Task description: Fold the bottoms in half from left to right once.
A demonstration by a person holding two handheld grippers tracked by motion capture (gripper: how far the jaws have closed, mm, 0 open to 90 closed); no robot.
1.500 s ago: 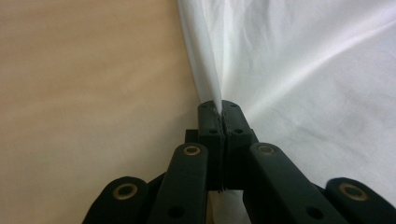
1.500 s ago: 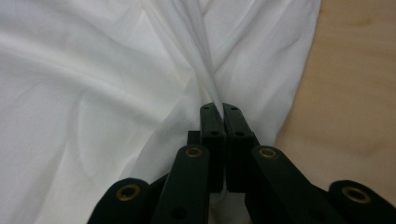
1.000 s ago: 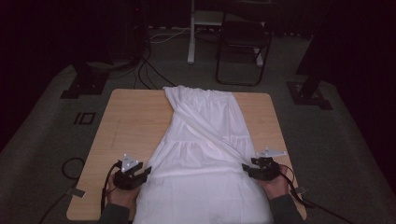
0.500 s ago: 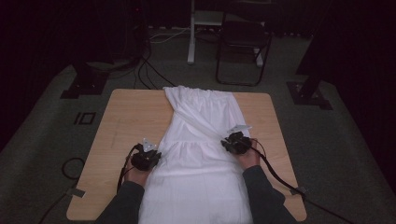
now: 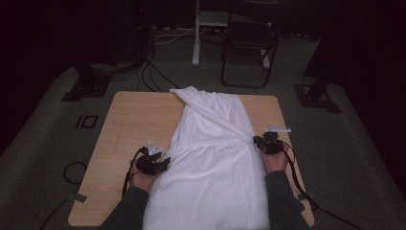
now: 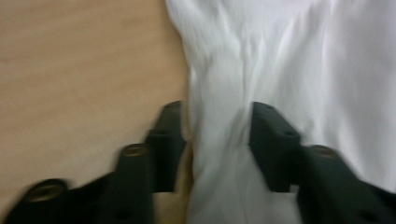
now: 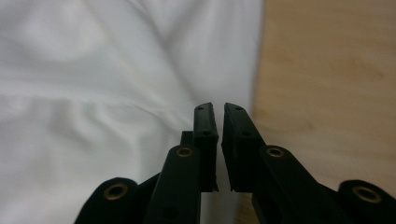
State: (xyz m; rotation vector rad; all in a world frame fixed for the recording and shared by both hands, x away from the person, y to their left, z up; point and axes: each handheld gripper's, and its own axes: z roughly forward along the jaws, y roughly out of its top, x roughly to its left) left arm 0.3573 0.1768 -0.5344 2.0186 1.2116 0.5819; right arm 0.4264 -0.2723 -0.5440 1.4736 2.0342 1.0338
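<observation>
A white garment lies lengthwise on the wooden table, narrow at the far end and wide toward me. My left gripper rests at the garment's left edge near the gathered seam. In the left gripper view it is open, with a raised fold of the garment between its jaws. My right gripper sits at the garment's right edge by the same seam. In the right gripper view its jaws are closed to a thin slit on the hem of the garment.
Bare wood lies to the left of the garment, and a narrower strip to its right. Beyond the table, on the dark floor, are a folding chair, stand bases and cables.
Both hands went forward from the table's near edge and in over the garment. They have since spread outward to its side edges at the seam.
</observation>
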